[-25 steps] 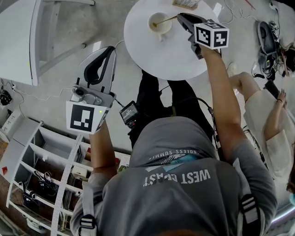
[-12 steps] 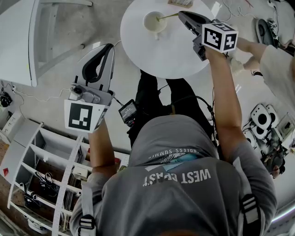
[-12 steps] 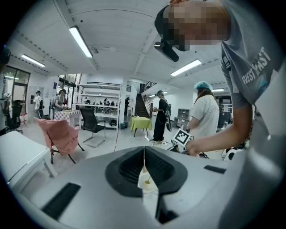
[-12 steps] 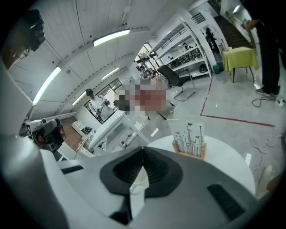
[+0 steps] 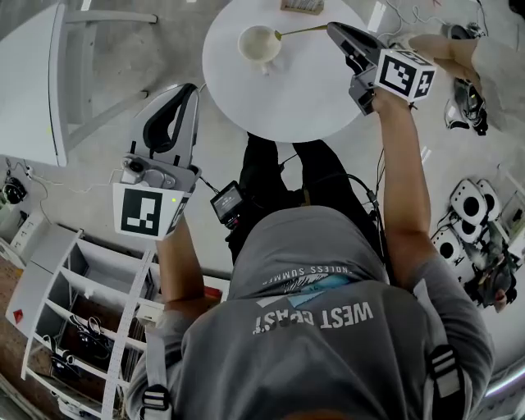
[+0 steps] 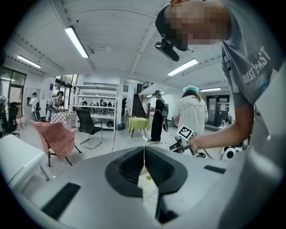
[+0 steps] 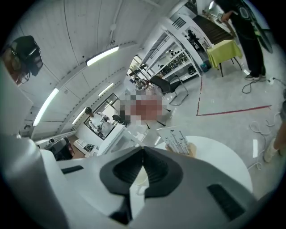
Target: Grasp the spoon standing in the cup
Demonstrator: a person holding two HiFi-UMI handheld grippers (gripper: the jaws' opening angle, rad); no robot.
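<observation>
The right gripper (image 5: 330,29) pinched the spoon (image 5: 300,32) by its handle, bowl in the cup (image 5: 257,43) near the table's (image 5: 287,102) far edge. The grasp seemed made. The left gripper's (image 5: 190,87) jaws met, empty.

Rnd wht tbl (image 5: 287,98), cup (image 5: 258,43), box (image 5: 302,6)

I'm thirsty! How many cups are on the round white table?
1. The white ceramic cup stands at the far side of the round white table, a thin gold spoon reaching from it to the right gripper. None seems hidden.
</observation>
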